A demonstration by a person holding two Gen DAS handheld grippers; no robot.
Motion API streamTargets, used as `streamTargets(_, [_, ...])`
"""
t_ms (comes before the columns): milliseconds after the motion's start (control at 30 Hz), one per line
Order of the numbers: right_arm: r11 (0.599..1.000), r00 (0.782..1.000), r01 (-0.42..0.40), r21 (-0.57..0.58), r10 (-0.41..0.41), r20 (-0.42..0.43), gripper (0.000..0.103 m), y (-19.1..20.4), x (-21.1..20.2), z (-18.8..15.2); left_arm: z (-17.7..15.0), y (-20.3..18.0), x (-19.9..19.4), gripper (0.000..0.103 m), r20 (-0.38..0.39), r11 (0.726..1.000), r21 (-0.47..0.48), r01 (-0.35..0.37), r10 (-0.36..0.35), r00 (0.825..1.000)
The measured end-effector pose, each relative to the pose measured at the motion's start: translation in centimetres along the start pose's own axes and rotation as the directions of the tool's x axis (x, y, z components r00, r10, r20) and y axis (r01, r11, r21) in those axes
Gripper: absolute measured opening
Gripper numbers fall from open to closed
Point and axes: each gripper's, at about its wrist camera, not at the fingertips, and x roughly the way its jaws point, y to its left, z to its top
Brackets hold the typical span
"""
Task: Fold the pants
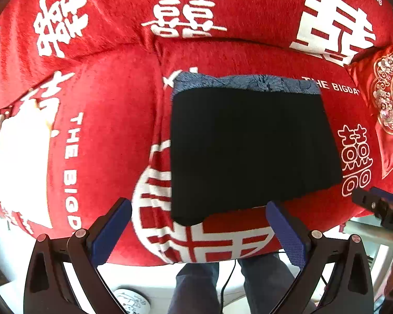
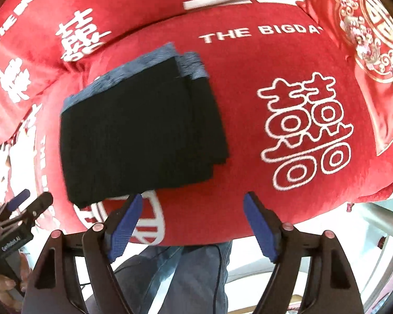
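**Folded black pants lie free on the red wedding cover, both grippers released above them**

The red plush sofa cover [image 1: 112, 120] carries white double-happiness characters and the words "THE BIGDA…", cut off at a fold both beside the pants and along the left seat cushion. "WEDDING" reads at the top right edge of the left wrist view. A red satin cushion [image 1: 387, 99] with a gold and sequin double-happiness emblem sits at the right end of the seat. In the right wrist view, the body of the other tool bears a small label that seems to read "GenRobot.AI".

The black pants [image 1: 249, 151] lie folded into a compact rectangle on the seat cushion, several layers stacked, with a blue-grey patterned waistband [image 1: 246, 83] showing along the far edge.

The left gripper [image 1: 199, 225] hangs above the near edge of the pants, jaws spread wide, nothing between the blue pads. The right gripper [image 2: 192, 222] is also released, jaws apart and empty; the pants [image 2: 138, 133] lie ahead and to the left of it, its left pad just off their near corner. A person's trouser legs [image 1: 196, 287] show below the seat edge.
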Motion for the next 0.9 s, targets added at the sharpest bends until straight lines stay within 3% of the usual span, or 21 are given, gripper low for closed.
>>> streamTargets(333, [0.993,0.998,0.05,-0.107,-0.045,0.051,0.084,4.5,-3.4,-2.2,-1.4,0.6,-2.8,0.103,0.058,0.997,0.017,-0.071,0.07,0.996])
streamTargets(900, [0.989,0.995,0.082,-0.123,-0.074,0.067,0.084,5.7,-5.4,-2.4,-1.4,1.4,-5.1,0.103,0.077,0.998,-0.039,-0.054,0.057,0.995])
